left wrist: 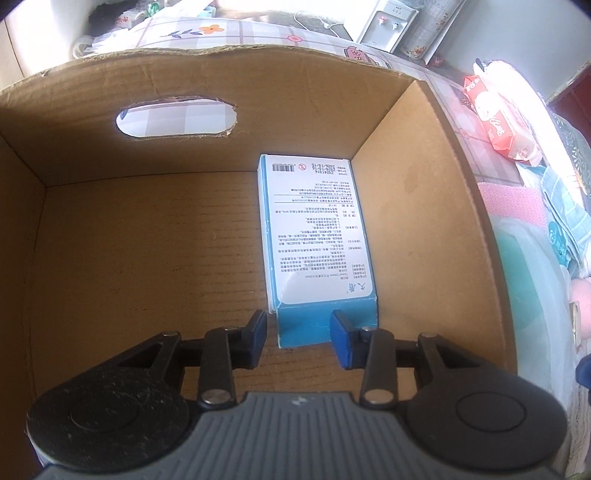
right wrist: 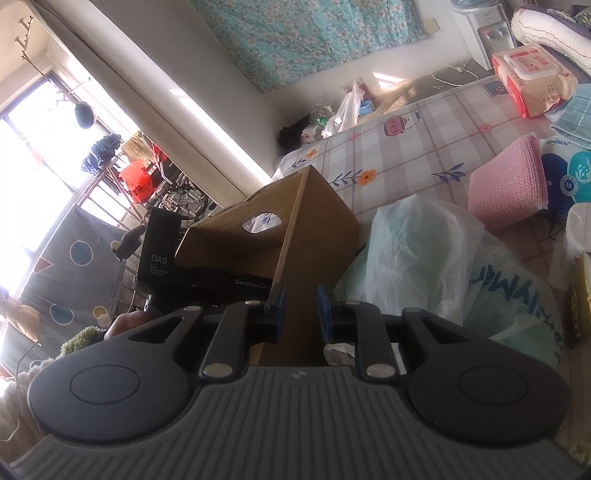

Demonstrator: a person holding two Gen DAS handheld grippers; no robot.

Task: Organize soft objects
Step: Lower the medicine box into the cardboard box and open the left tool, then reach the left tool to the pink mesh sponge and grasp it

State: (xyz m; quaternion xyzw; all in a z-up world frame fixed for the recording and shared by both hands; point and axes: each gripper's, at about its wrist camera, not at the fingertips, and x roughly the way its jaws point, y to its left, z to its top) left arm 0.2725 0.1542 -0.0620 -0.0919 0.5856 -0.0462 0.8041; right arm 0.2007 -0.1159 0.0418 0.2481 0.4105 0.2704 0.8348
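inside the cardboard box (left wrist: pixel 147 236), against its right-hand wall, a blue and white packet (left wrist: pixel 314 236) is lying flat with its printed side up, pushed toward the far corner, which i judge is meant to leave the rest of the floor free for more things. the left hand-held gripper (left wrist: pixel 297 334) is pointing steeply down over the packet's near end with its jaws apart; one pad is off to the side of the packet and the other is in front of the blue end, so nothing looks pinched.

the right hand-held gripper (right wrist: pixel 301 308) is sitting at the box's near corner with its jaws nearly together around the edge of the side wall, probably steadying the box, though i cannot tell whether the pads are actually pressing on the card.

everything is resting on a bed (right wrist: pixel 424 140) with a checked, flowered sheet. waiting beside the box are a crumpled plastic bag (right wrist: pixel 417 254), a pink cloth (right wrist: pixel 509 188), a pack of wet wipes (right wrist: pixel 532 77) and a folded teal towel (right wrist: pixel 576 114). sunlight is pouring through a window (right wrist: pixel 33 147) with laundry hanging by it, and a water dispenser (right wrist: pixel 484 33) is standing against the far wall.
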